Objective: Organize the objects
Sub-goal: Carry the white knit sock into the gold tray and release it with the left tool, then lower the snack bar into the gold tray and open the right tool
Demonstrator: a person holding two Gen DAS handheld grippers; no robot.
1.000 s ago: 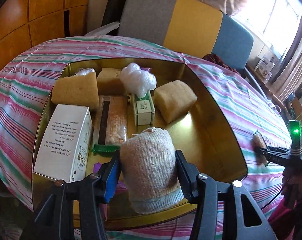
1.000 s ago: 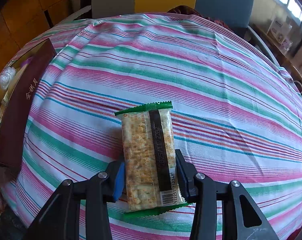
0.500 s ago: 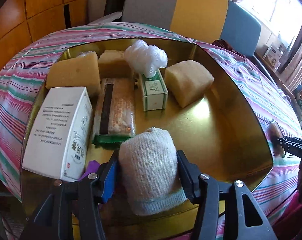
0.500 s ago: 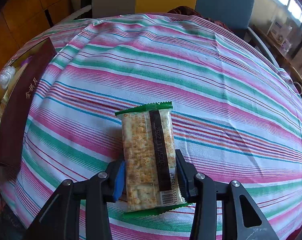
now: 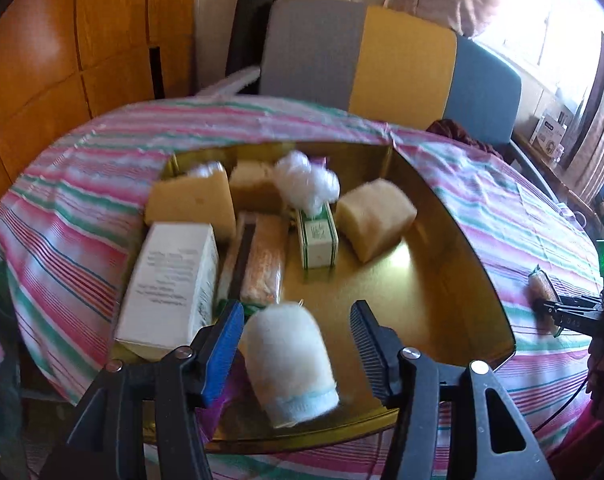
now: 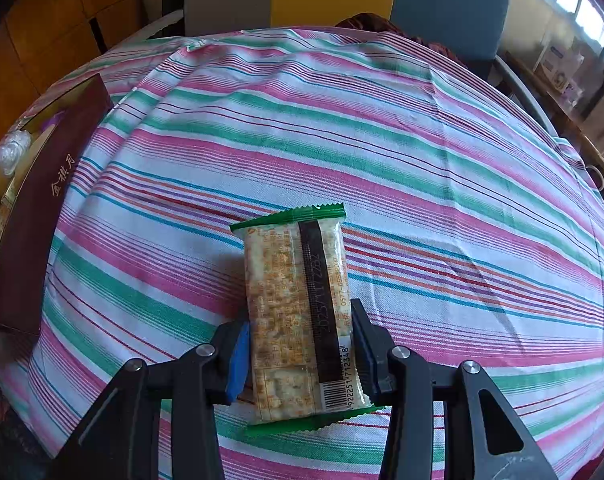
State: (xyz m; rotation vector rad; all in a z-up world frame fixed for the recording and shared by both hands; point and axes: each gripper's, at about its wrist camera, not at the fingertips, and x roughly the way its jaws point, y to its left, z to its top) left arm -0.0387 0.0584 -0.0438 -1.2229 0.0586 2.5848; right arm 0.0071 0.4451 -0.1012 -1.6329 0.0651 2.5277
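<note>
the cracker packet point(image 6: 302, 312) carries a barcode at its near end with the digits 922251 712348 beside it, a dark strip stamped with what looks like 2025 11 22bz, and orange print starting 0577, the rest too small to read; the maroon box wall point(image 6: 41, 216) bears three gold chinese characters; print on the white carton point(image 5: 169, 284) and the small green-trimmed box point(image 5: 317, 236) is blurred

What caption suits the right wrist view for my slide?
Right hand-held gripper shut on a cracker packet above the striped tablecloth, box at left.
</note>
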